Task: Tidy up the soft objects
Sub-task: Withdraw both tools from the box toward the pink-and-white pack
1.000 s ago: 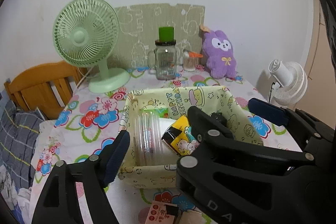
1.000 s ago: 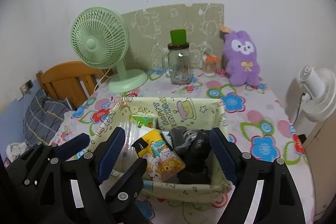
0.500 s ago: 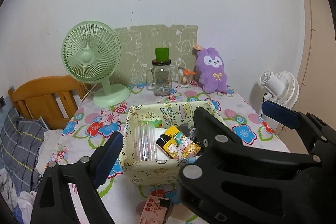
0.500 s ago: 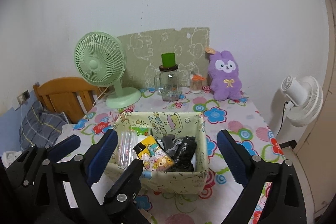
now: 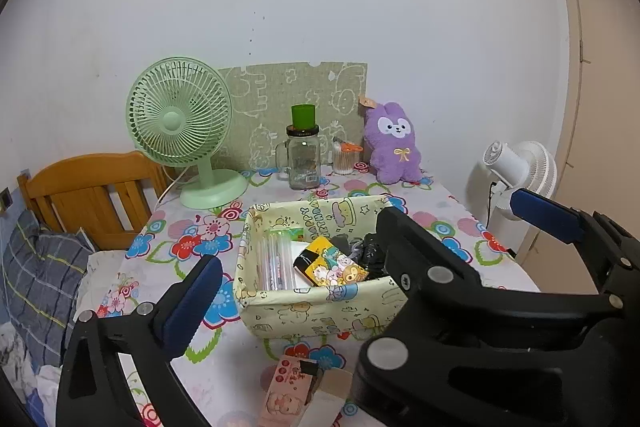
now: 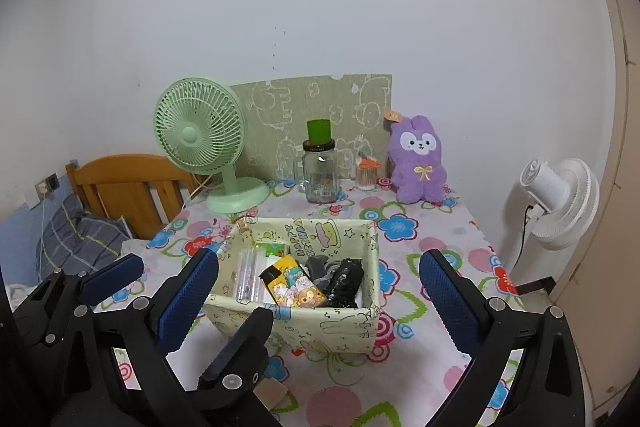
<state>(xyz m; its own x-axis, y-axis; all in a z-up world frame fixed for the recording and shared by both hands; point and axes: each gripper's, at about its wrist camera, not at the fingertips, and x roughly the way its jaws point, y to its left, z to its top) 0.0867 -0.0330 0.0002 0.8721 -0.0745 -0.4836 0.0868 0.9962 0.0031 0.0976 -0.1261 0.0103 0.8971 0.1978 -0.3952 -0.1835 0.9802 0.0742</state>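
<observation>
A pale yellow fabric box (image 5: 320, 311) (image 6: 296, 327) stands on the flowered table. It holds a yellow cartoon packet (image 5: 332, 267) (image 6: 292, 287), clear tubes (image 5: 276, 263), and dark soft items (image 6: 340, 281). A purple plush rabbit (image 5: 394, 143) (image 6: 418, 159) sits upright at the back right. My left gripper (image 5: 360, 239) is open and empty, near the box's front. My right gripper (image 6: 320, 299) is open and empty, its fingers on either side of the box in view. The right gripper's black body fills the left wrist view's lower right.
A green desk fan (image 5: 180, 123) (image 6: 200, 135), a glass jar with a green lid (image 5: 304, 159) (image 6: 320, 171) and a small cup (image 6: 366, 175) stand at the back. A white fan (image 6: 560, 199) is right of the table. A wooden headboard (image 5: 88, 195) is left. A pink packet (image 5: 288, 391) lies at the front.
Both grippers have pulled back and risen from the box, which now looks smaller and farther away. Both stay open and empty.
</observation>
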